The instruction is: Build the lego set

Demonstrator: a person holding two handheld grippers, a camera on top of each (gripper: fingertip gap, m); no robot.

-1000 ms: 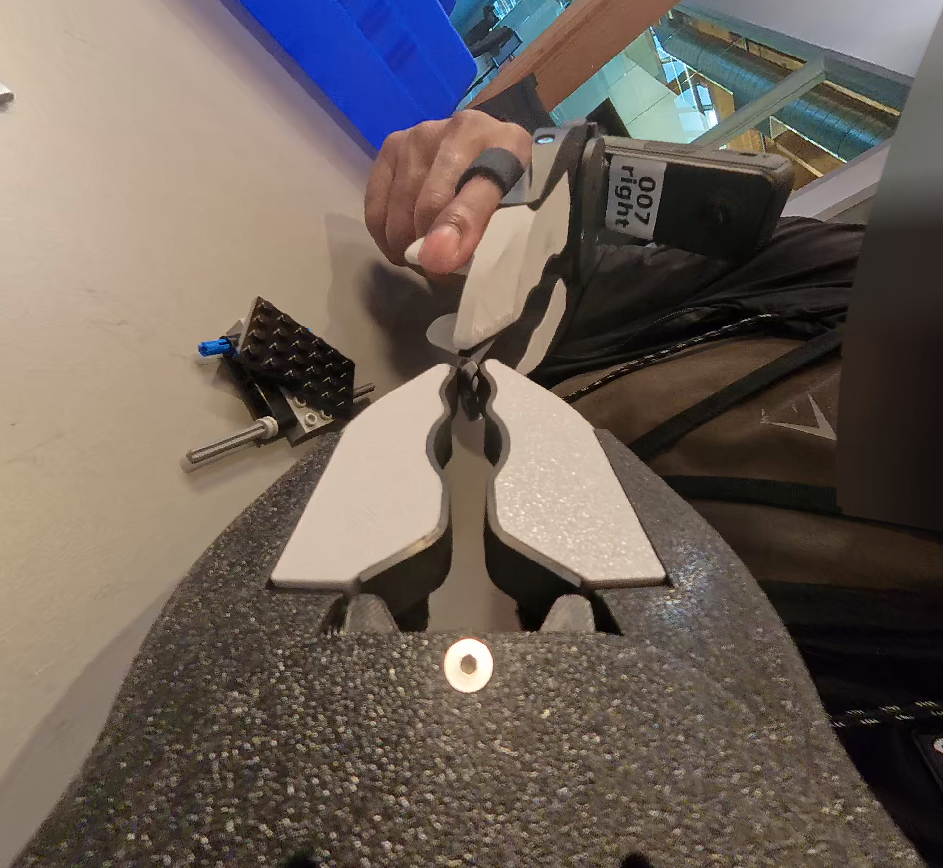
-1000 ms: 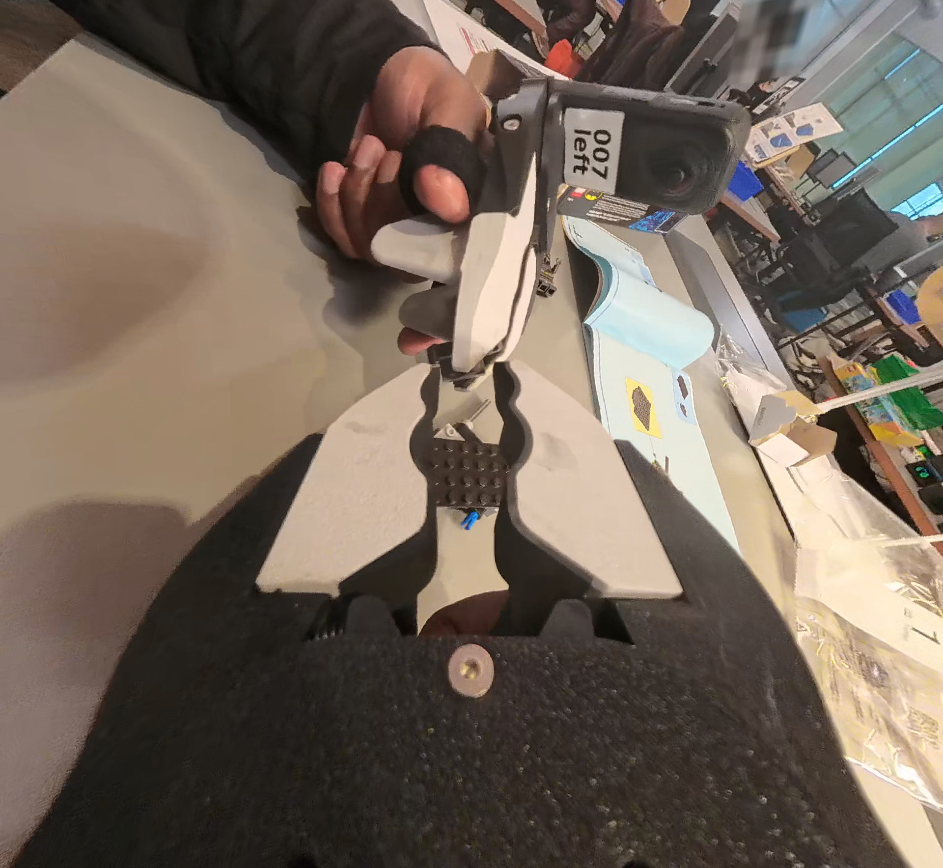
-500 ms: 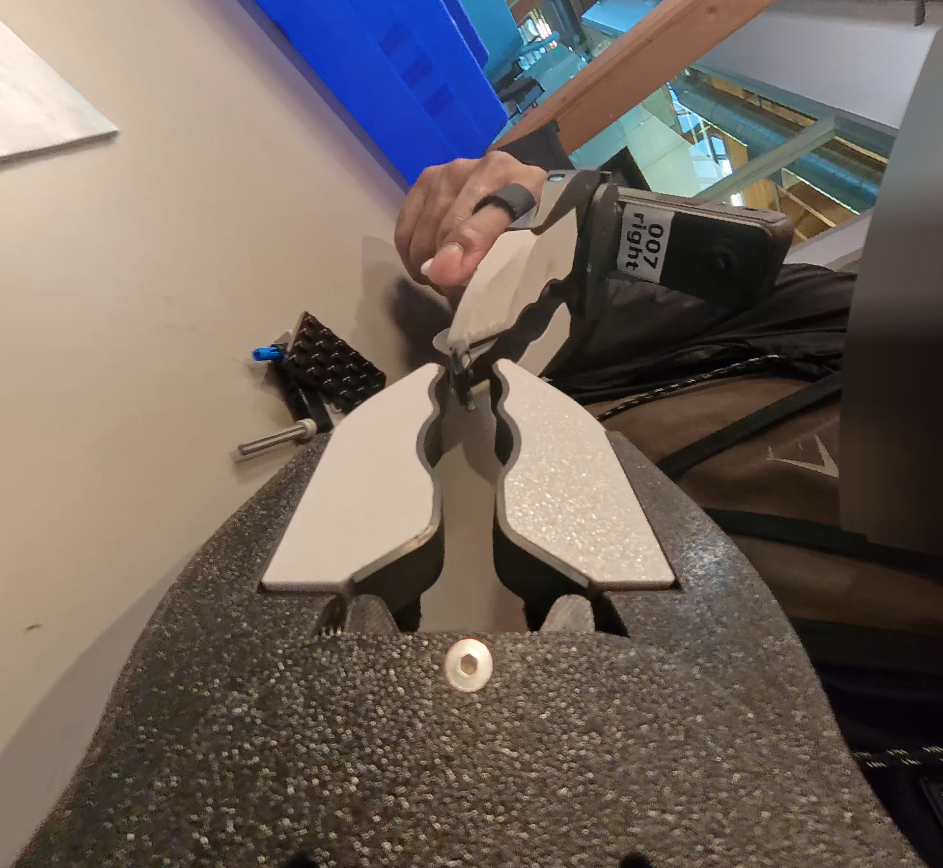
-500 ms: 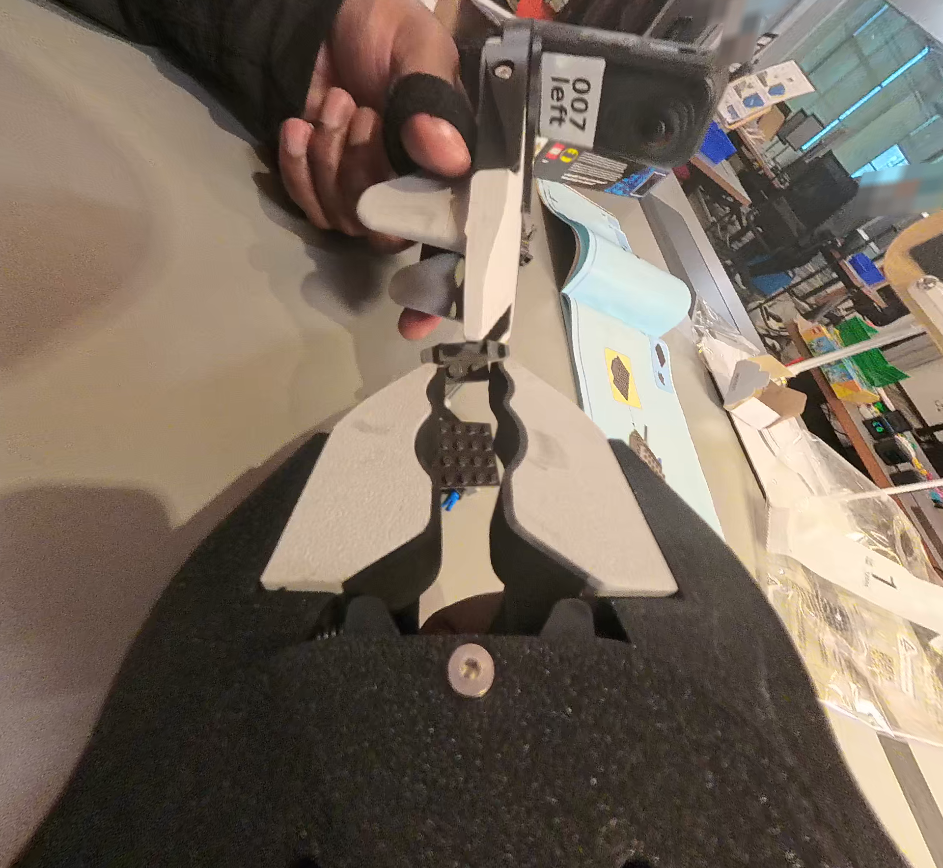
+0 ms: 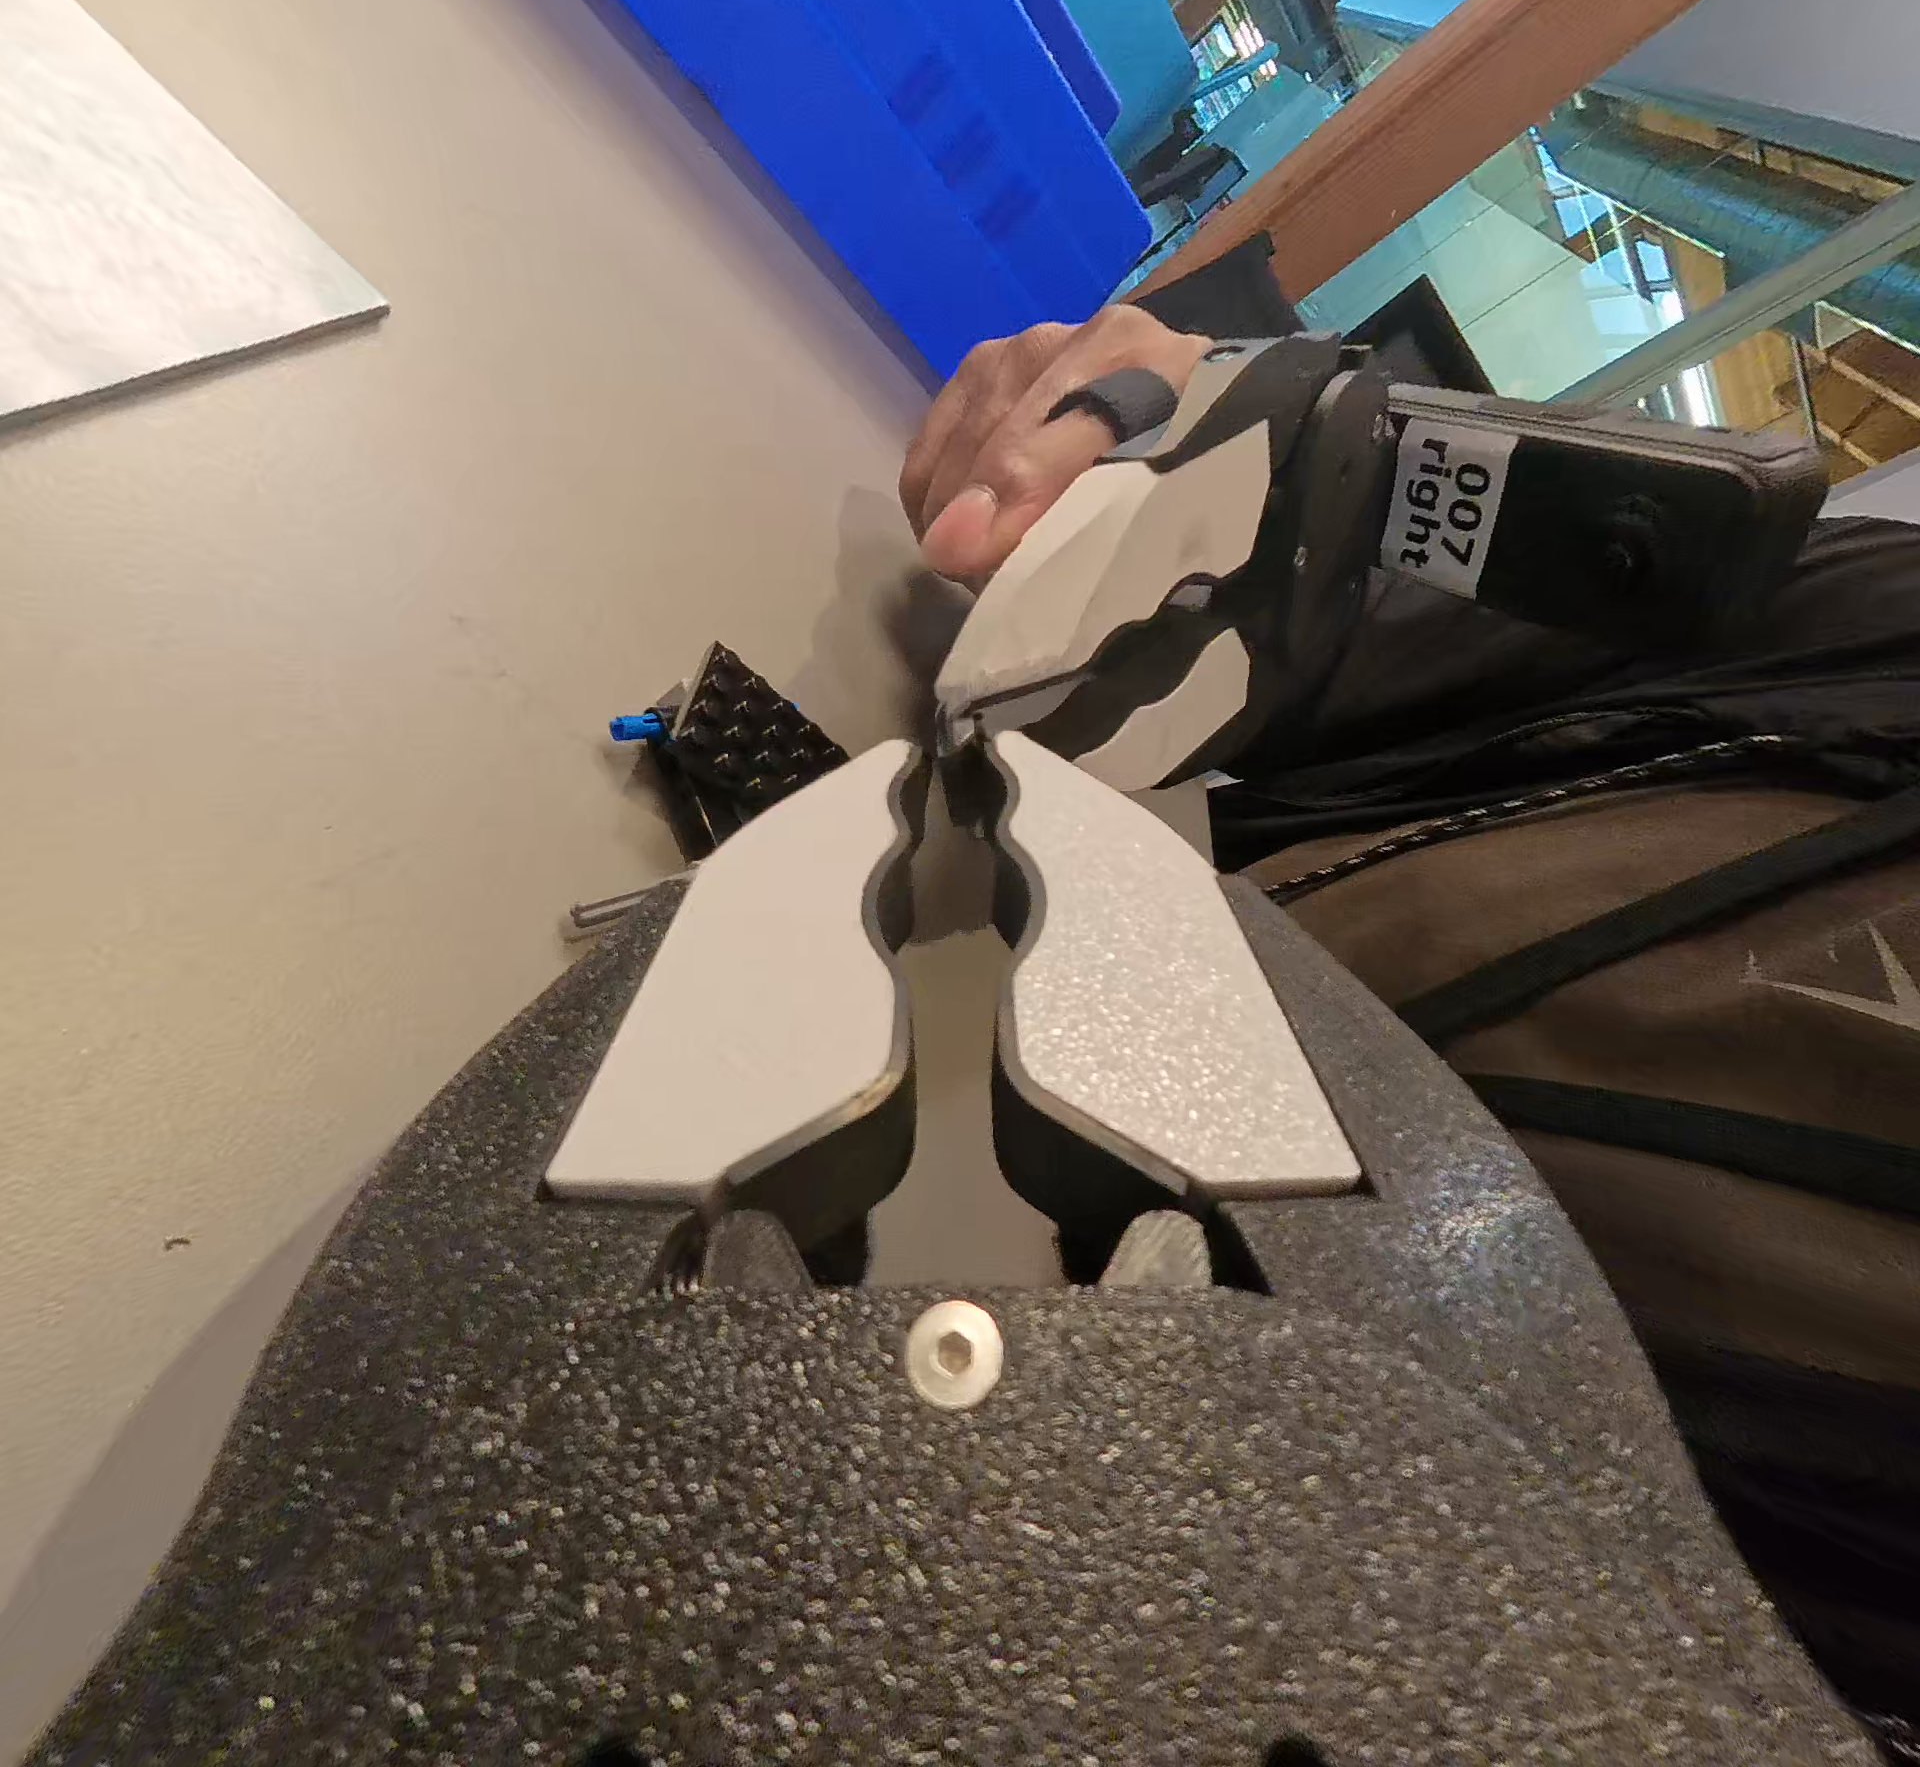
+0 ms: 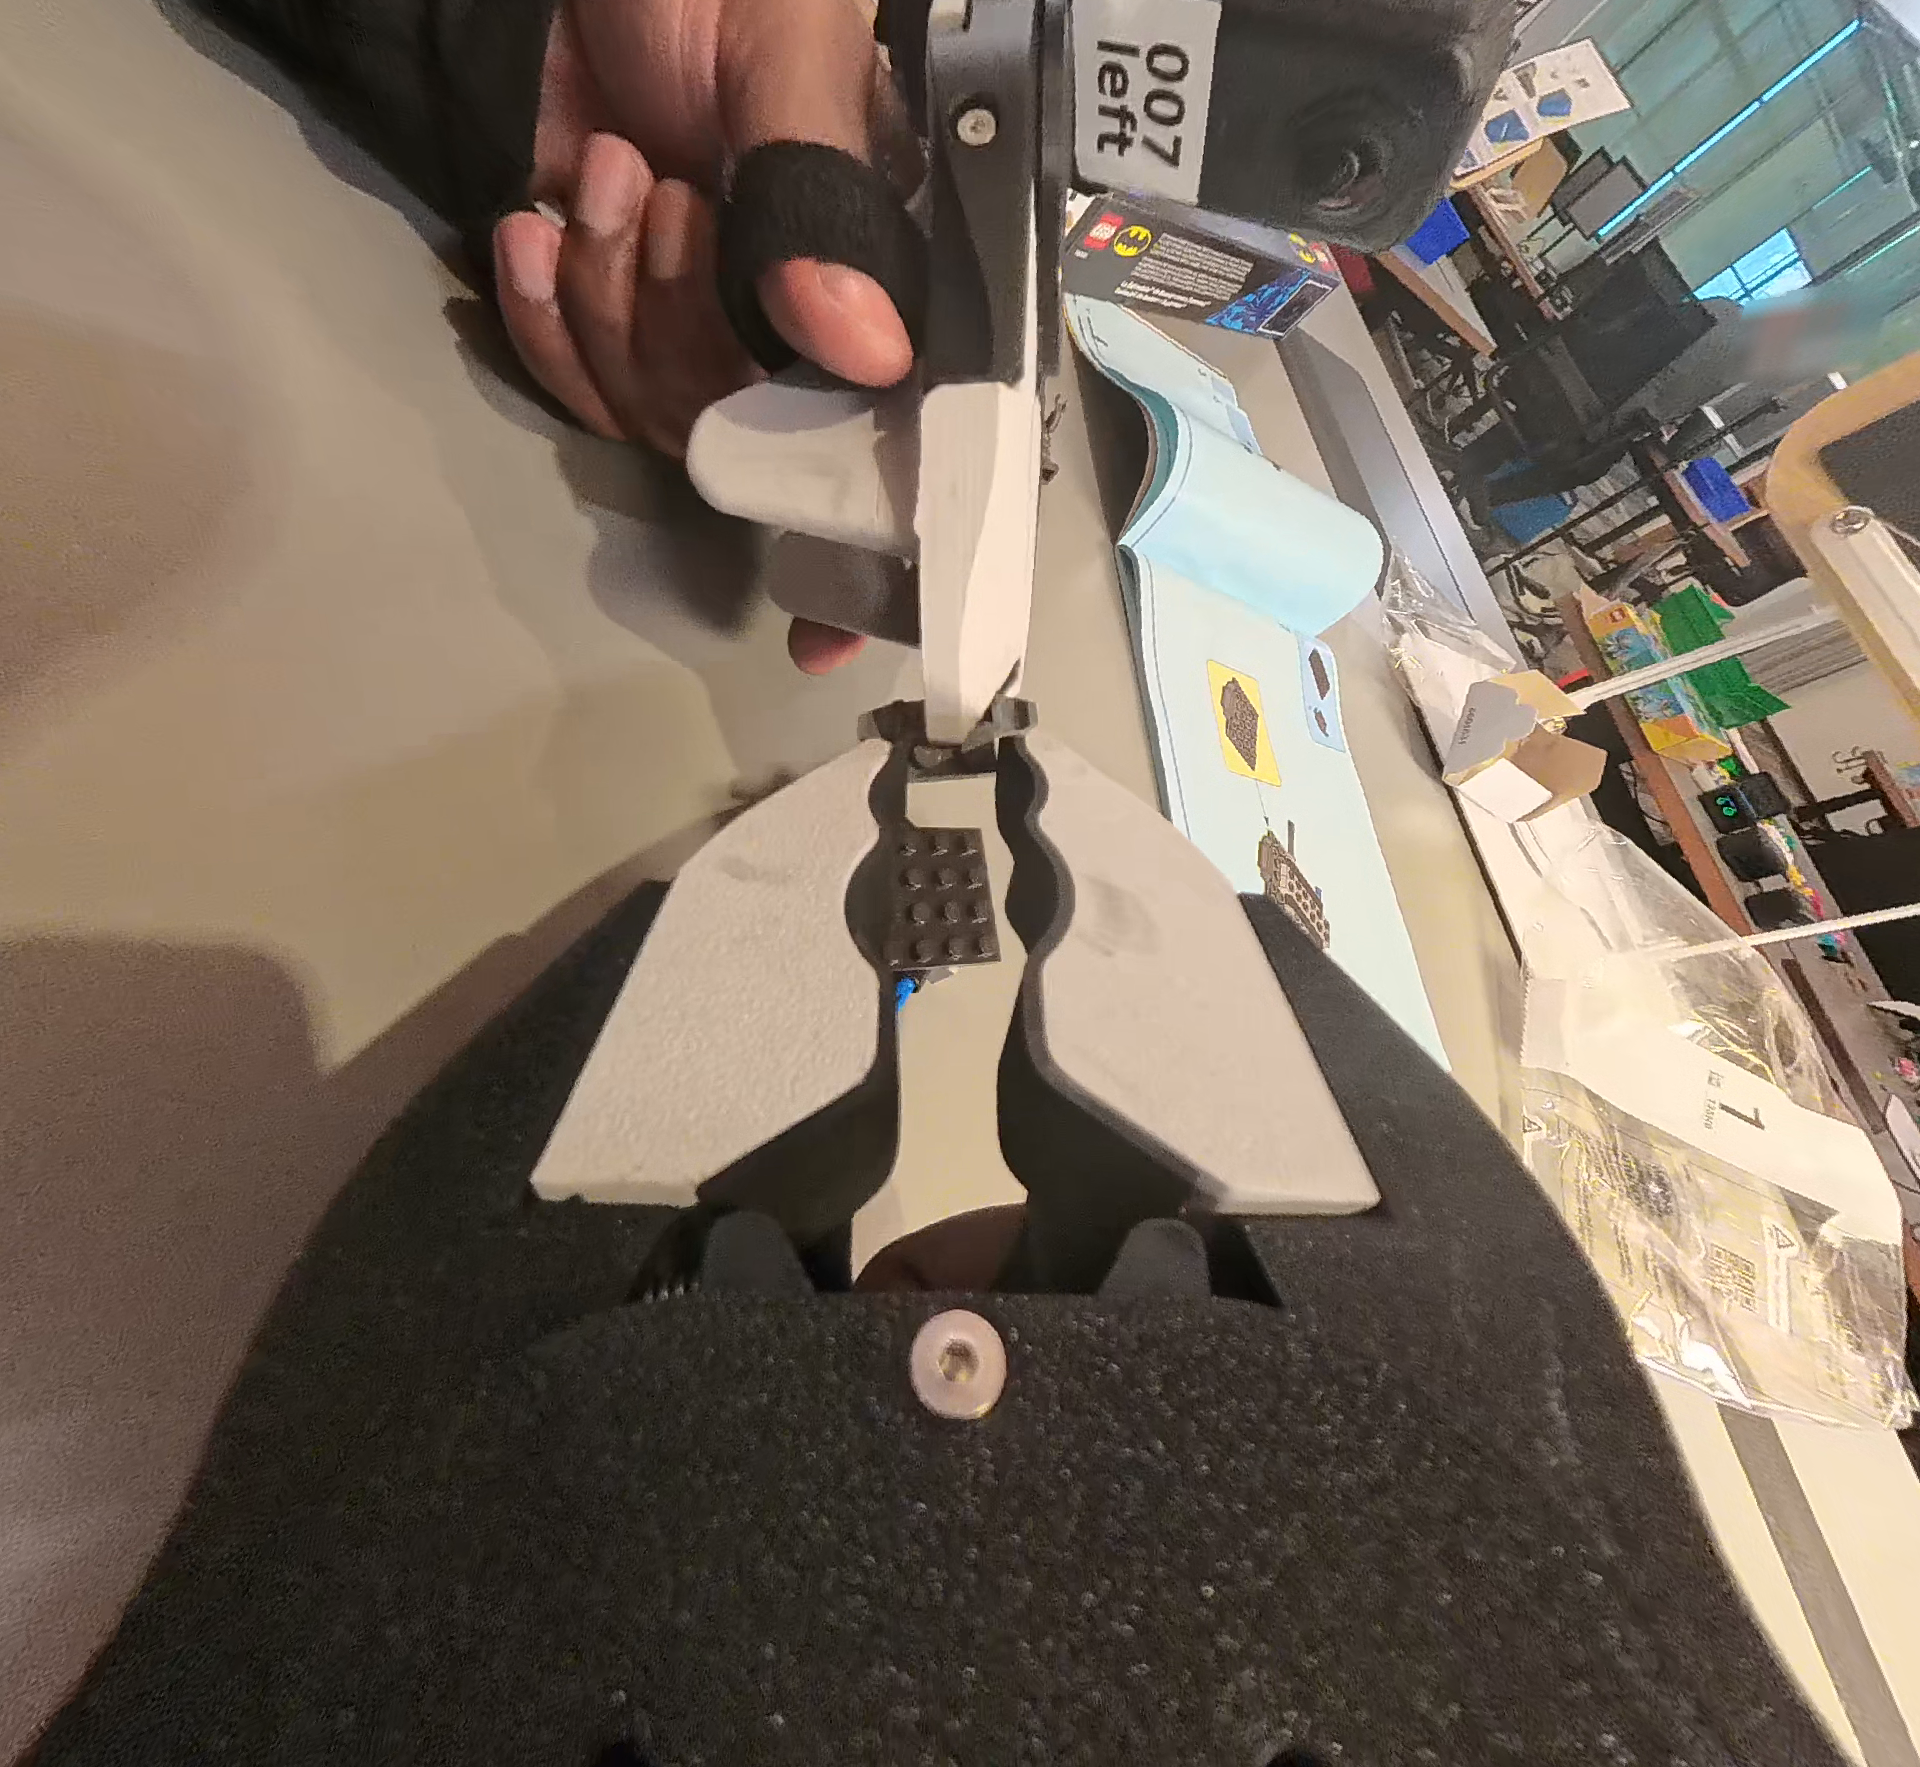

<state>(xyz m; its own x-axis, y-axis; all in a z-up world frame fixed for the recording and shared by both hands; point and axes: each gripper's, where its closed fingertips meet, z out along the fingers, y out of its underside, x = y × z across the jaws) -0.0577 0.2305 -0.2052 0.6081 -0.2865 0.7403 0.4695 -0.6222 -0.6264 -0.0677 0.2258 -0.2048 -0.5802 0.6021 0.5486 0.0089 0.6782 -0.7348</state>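
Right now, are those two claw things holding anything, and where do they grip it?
Both pinch one small dark grey brick piece in mid-air. The right gripper clamps its lower part; the left gripper nips its middle from above, its ends sticking out either side.

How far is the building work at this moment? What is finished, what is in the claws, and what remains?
Done: a black studded assembly with a blue pin lies on the table. In hand: the left claw and right claw both grip one small dark grey piece, apart from the assembly, not yet joined. Left, probably: the open booklet seems to picture a fuller build.
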